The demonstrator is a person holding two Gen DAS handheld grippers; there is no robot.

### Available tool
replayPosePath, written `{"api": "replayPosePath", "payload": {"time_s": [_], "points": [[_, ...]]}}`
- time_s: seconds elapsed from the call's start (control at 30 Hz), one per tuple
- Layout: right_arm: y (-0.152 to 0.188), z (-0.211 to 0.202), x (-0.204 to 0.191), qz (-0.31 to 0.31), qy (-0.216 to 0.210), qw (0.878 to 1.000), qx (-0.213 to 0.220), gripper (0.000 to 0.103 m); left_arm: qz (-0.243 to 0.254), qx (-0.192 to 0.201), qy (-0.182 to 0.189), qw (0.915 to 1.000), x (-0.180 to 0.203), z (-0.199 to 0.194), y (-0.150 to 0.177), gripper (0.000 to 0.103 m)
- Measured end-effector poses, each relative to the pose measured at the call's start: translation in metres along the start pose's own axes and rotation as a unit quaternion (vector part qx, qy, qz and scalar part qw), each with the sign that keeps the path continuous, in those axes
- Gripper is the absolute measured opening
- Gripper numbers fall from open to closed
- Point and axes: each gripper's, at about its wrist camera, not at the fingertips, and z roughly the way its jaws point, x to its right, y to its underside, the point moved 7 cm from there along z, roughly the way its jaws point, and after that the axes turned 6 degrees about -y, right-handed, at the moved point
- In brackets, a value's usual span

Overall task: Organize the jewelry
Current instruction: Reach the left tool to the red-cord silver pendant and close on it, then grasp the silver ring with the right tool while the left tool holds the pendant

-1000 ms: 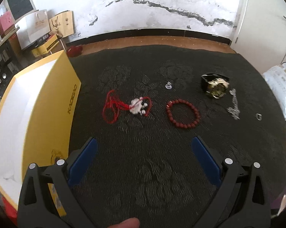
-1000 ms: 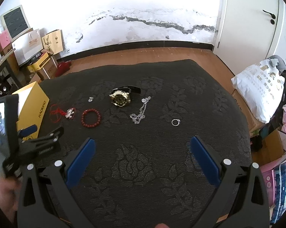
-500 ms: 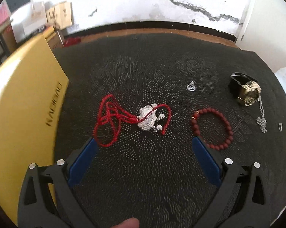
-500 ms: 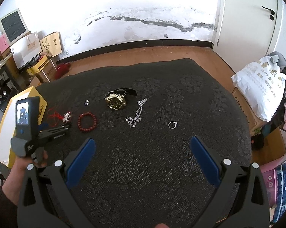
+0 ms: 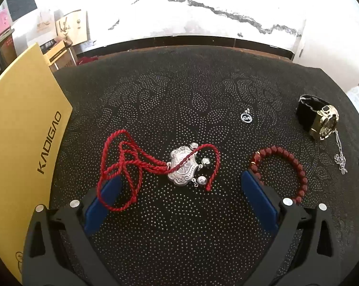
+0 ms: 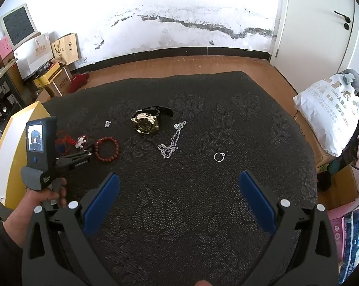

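Observation:
A red cord necklace [image 5: 129,162] with a silver lock pendant [image 5: 182,168] lies on the black patterned cloth [image 5: 179,226], between the fingers of my open left gripper [image 5: 179,181], low over the cloth. A red bead bracelet [image 5: 289,169] lies by the right finger. A gold watch [image 6: 145,122], a silver chain [image 6: 171,143], a silver ring [image 6: 219,156] and a small silver charm [image 6: 107,124] lie further right. My right gripper [image 6: 179,186] is open and empty, high above the cloth's near side. The left gripper also shows in the right wrist view [image 6: 84,151].
A yellow box [image 5: 19,138] with a white inside stands at the cloth's left edge. Boxes, bags and a monitor [image 6: 18,25] crowd the back left corner. A white bag [image 6: 327,109] and pink packages lie off the right edge. A white door [image 6: 322,23] is at the back right.
My left gripper has moved forward and down to the red cord necklace, which now sits between its fingers. The right gripper has hardly moved.

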Motion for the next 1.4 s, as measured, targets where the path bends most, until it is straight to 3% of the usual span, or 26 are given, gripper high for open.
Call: {"api": "replayPosePath", "payload": {"time_s": [0.1,0.17,0.4,0.6,0.83,0.97,1.07,1.2,1.4], "points": [[0.002,0.003,0.001,-0.001,-0.001,1.0,-0.004,0.097,-0.006,-0.002,-0.004,1.0,-0.002,-0.002,0.002,0.097],[0.003,0.003,0.001,-0.003,-0.003,1.0,-0.002,0.097,-0.012,0.001,-0.011,0.9999,-0.006,-0.007,0.005,0.089],[0.005,0.006,0.001,-0.003,-0.012,1.0,0.006,0.097,-0.017,0.007,-0.025,0.9995,-0.013,-0.016,0.003,0.028],[0.008,0.012,-0.002,-0.023,-0.016,1.0,0.009,0.097,-0.019,0.006,-0.03,0.9993,-0.023,-0.024,0.0,0.026],[0.014,0.032,0.007,-0.02,-0.018,1.0,-0.015,0.095,-0.018,0.019,-0.034,0.9991,-0.035,-0.08,-0.013,0.026],[0.024,0.048,0.007,-0.041,-0.015,0.999,-0.028,0.093,-0.012,0.028,-0.015,0.9994,-0.042,-0.122,-0.016,0.026],[0.033,0.062,0.021,-0.054,0.009,0.997,-0.053,0.081,-0.006,0.037,-0.002,0.9993,-0.041,-0.137,-0.017,0.026],[0.043,0.075,0.051,-0.014,0.014,0.997,-0.075,0.081,0.0,0.042,0.019,0.9989,-0.037,-0.145,-0.023,0.026],[0.046,0.112,0.077,-0.005,0.036,0.995,-0.096,0.081,0.005,0.041,0.041,0.9983,-0.024,-0.148,-0.026,0.026]]}}
